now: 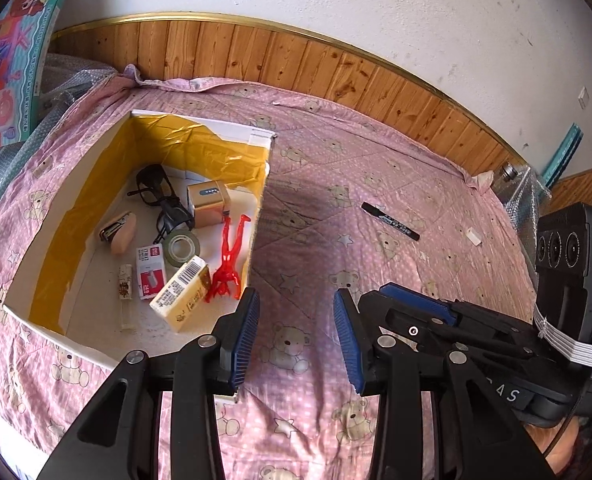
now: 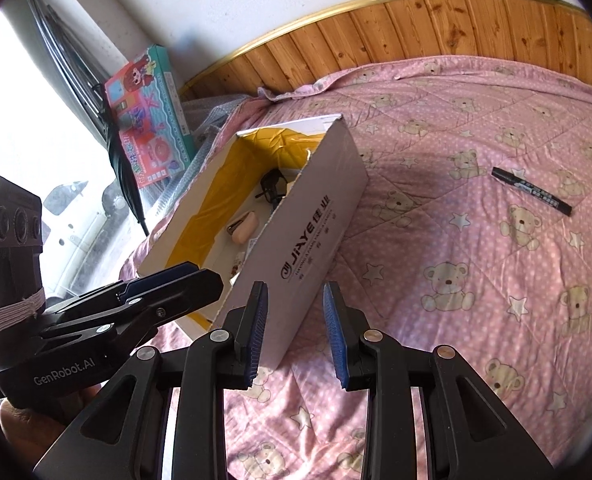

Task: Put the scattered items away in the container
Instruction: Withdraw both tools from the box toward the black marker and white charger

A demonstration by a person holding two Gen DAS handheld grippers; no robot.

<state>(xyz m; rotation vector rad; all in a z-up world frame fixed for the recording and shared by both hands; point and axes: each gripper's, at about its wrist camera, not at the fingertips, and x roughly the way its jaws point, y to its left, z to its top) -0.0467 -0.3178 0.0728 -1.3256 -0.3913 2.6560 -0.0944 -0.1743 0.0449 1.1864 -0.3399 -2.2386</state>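
Observation:
A white cardboard box (image 1: 96, 168) (image 2: 319, 208) lined with yellow tape lies on the pink bear-print bedspread (image 1: 375, 184). Inside it I see black glasses (image 1: 154, 188), a gold box (image 1: 210, 202), a tape roll (image 1: 182, 247), a red toy figure (image 1: 228, 264), a stapler (image 1: 118, 232) and small cartons. A black marker (image 1: 389, 221) (image 2: 531, 191) lies alone on the bedspread, to the right of the box. My left gripper (image 1: 296, 332) is open above the box's near right corner, empty. My right gripper (image 2: 296, 328) is open beside the box's long side, empty.
A wooden headboard panel (image 1: 296, 64) and a white wall stand behind the bed. A colourful toy carton (image 1: 12, 68) (image 2: 152, 116) leans at the left by bubble wrap. A metal-capped object in bubble wrap (image 1: 511, 176) sits at the far right edge.

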